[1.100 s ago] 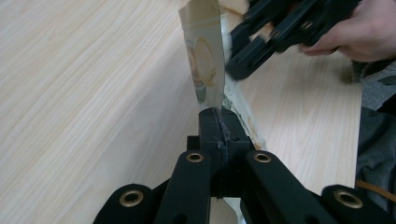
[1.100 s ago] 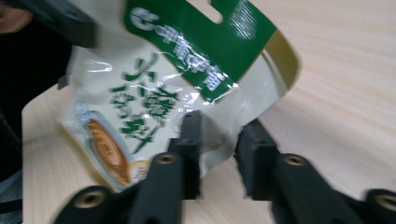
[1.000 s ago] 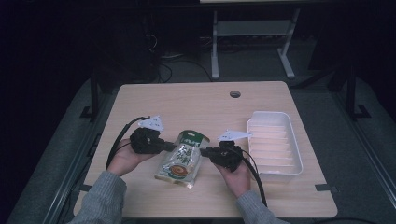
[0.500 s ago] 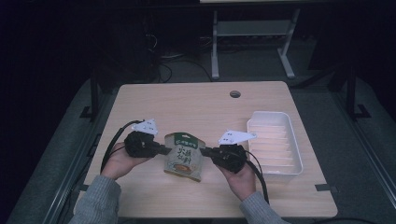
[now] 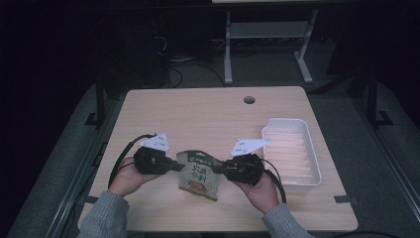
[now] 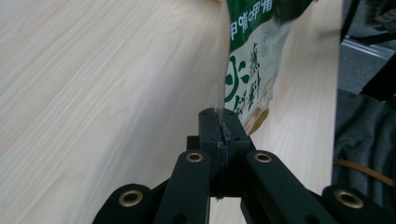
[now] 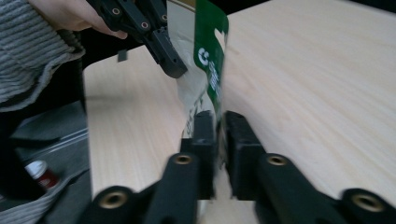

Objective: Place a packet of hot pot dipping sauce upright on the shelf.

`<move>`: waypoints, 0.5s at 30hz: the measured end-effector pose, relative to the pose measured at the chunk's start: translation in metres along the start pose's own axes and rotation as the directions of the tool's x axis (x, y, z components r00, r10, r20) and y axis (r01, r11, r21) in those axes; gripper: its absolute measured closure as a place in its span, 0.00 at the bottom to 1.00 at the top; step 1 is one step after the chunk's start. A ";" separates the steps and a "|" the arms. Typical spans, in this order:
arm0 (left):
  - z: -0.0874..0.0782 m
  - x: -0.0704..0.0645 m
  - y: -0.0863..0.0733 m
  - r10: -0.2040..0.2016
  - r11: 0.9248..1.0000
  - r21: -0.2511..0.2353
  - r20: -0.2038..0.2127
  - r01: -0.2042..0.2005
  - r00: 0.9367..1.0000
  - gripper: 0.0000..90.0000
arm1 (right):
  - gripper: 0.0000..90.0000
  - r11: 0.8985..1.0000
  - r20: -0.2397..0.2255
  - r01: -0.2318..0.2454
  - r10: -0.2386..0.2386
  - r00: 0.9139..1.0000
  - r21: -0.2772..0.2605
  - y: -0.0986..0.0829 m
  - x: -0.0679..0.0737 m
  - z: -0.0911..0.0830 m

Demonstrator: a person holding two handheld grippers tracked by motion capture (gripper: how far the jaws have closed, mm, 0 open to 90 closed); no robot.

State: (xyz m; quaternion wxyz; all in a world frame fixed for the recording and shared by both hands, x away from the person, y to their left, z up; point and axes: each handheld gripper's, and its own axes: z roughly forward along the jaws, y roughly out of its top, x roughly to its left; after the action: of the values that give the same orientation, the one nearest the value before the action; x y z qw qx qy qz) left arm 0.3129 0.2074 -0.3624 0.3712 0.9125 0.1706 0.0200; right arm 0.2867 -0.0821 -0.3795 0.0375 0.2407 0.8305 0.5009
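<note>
Green pouch (image 5: 199, 172): lifted off the table (image 5: 208, 119) since earlier, clamped by both grippers.
Left gripper (image 6: 219, 128): pinched its edge.
Right gripper (image 7: 217, 126): view showed a sleeve (image 7: 28, 51).

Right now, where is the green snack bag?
In the high view the green snack bag is near the table's front edge, held between the left gripper and right gripper, each clamping one side edge, left of the white tray.

A dim lab or recording room: a lone wooden desk (image 5: 208, 119) with a cable hole (image 5: 249, 100), cables (image 5: 183, 74) on grey flooring.
</note>
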 end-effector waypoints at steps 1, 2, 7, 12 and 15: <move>0.001 -0.002 0.001 0.014 1.000 0.017 -0.009 -0.014 1.000 1.00 | 0.83 1.000 -0.005 0.000 0.000 1.000 0.015 0.003 0.000 0.002; 0.003 -0.004 0.001 0.023 0.999 0.023 -0.015 -0.023 1.000 1.00 | 0.83 0.999 -0.002 0.007 -0.007 1.000 0.034 0.006 0.001 0.005; 0.002 -0.005 -0.001 0.017 1.000 0.012 -0.003 -0.017 1.000 1.00 | 0.80 0.995 -0.039 0.015 -0.012 0.999 0.094 0.016 0.000 0.012; 0.001 -0.004 -0.003 0.000 1.000 0.005 0.003 0.000 1.000 1.00 | 0.80 0.989 -0.064 0.013 -0.003 0.998 0.150 0.028 -0.004 0.017; 0.001 -0.004 -0.004 0.000 1.000 0.003 0.005 0.000 1.000 1.00 | 0.93 0.985 -0.070 0.010 0.002 0.998 0.174 0.031 -0.007 0.019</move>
State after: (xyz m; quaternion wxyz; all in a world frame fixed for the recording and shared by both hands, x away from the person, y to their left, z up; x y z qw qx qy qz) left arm 0.3080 0.2085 -0.3653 0.3701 0.9132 0.1697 0.0173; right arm 0.3102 -0.0579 -0.3634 -0.0118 0.2236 0.8724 0.4344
